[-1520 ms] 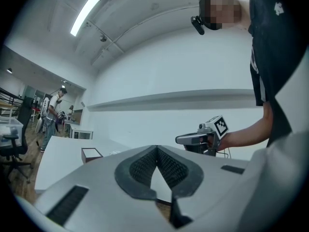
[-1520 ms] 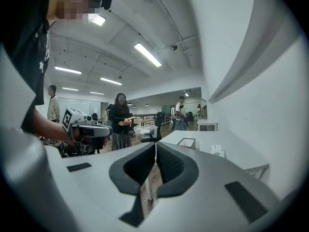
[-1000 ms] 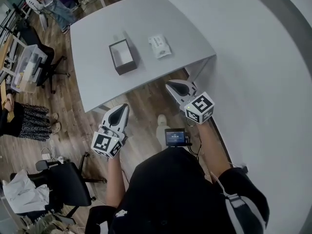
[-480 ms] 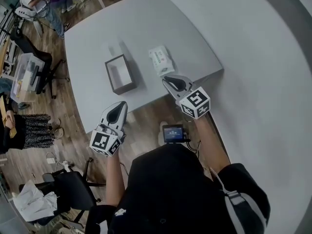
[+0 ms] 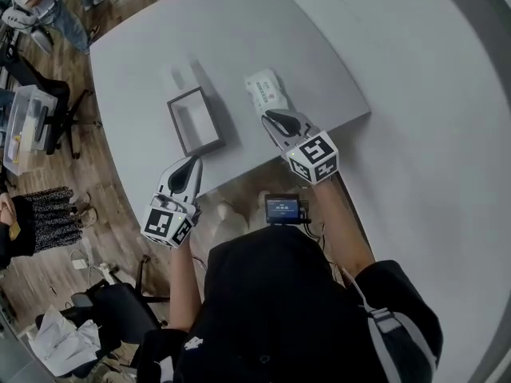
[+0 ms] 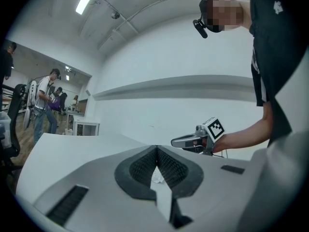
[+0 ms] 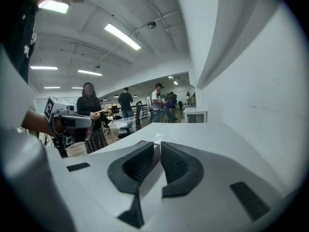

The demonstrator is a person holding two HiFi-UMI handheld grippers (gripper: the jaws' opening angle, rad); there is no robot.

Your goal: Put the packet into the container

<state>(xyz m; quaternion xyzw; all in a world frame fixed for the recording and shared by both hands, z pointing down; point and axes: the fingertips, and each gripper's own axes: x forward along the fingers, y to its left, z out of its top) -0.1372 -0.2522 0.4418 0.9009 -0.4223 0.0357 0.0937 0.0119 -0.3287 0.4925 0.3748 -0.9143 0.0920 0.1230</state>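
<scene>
A white packet [image 5: 267,91] with green print lies flat on the pale grey table [image 5: 144,46]. Left of it stands the container [image 5: 194,120], an open dark-rimmed rectangular box with nothing in it. My right gripper [image 5: 268,116] is over the table's near edge, its tips just short of the packet, jaws shut and empty [image 7: 157,144]. My left gripper [image 5: 194,161] hovers at the table's front edge, below the container, with its jaws shut on nothing [image 6: 157,149]. The right gripper [image 6: 194,141] also shows in the left gripper view.
A white wall [image 5: 447,134] runs along the table's right side. Left of the table are wooden floor, a clear plastic bin [image 5: 28,122], office chairs [image 5: 112,302] and people standing. A small screen [image 5: 285,208] hangs at my chest.
Both grippers have moved forward toward the table. The right one went from over the floor to over the table's edge near the packet. The jaws stayed shut.
</scene>
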